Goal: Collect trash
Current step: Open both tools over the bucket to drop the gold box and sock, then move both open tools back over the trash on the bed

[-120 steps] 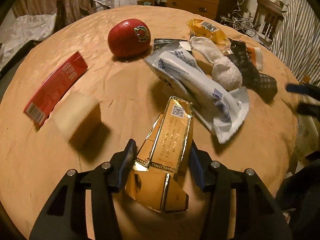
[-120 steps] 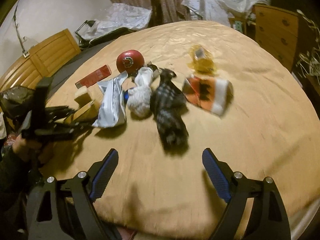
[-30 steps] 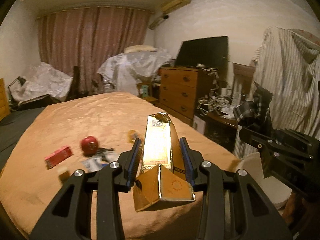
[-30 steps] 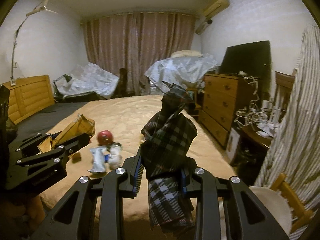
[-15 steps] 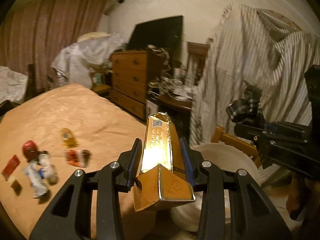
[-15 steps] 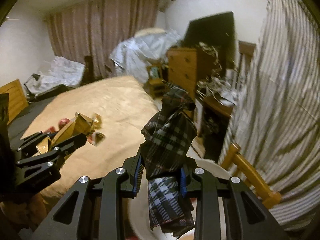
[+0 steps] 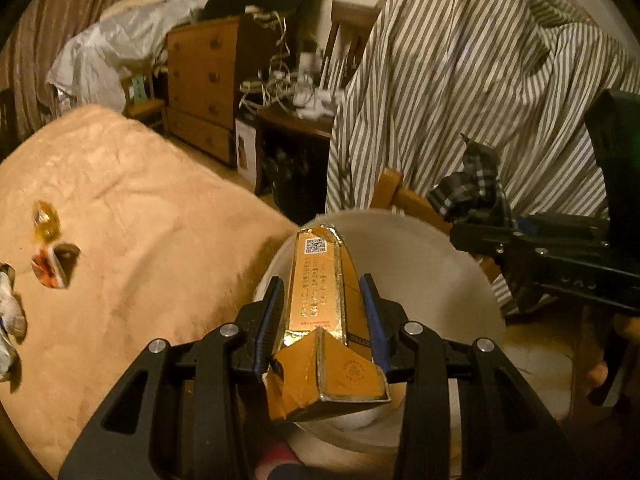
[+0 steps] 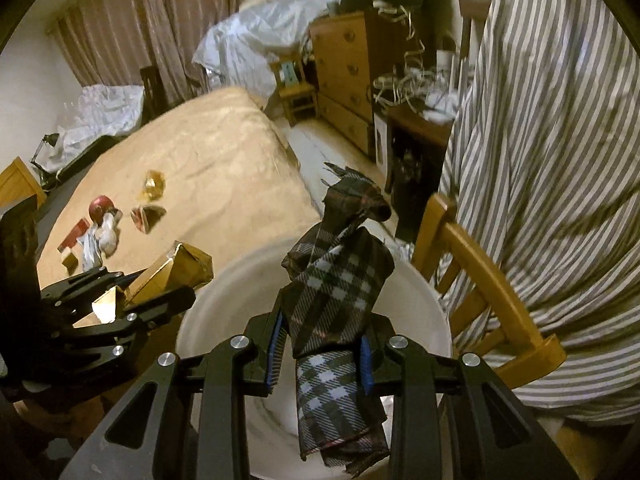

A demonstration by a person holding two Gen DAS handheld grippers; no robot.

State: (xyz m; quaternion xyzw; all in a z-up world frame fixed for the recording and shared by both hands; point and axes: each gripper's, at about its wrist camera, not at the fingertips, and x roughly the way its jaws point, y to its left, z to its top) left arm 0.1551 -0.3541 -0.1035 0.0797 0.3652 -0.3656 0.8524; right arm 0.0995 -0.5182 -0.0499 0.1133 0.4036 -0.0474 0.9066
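Left wrist view: my left gripper (image 7: 322,312) is clamped on a gold box (image 7: 320,292), pads pressing both long sides, jaws only partly apart. The box is crushed; its torn near end flops over and hides the gap below. It hangs over a white bin (image 7: 448,280); the bin's bottom is hidden by the box and my fingers. My right gripper (image 7: 476,216) comes in from the right, side-on and cut off at the frame edge, with a plaid cloth (image 7: 468,188) sticking up from it. On the tan bedcover (image 7: 160,240) leftover wrappers (image 7: 50,266) are blurred; one at the left edge is cut off.

Right wrist view: my right gripper (image 8: 320,342) is squeezed tight on the plaid cloth (image 8: 340,284), which stands above the pads and droops below them over the white bin (image 8: 420,292); most of the inside is covered. My left gripper (image 8: 132,284) with the gold box (image 8: 188,266) is at left, fingertips hard to separate. Small trash (image 8: 104,220) on the bedcover (image 8: 220,152) is too blurred to name. A striped sheet (image 8: 560,160) drapes a wooden chair (image 8: 480,280).
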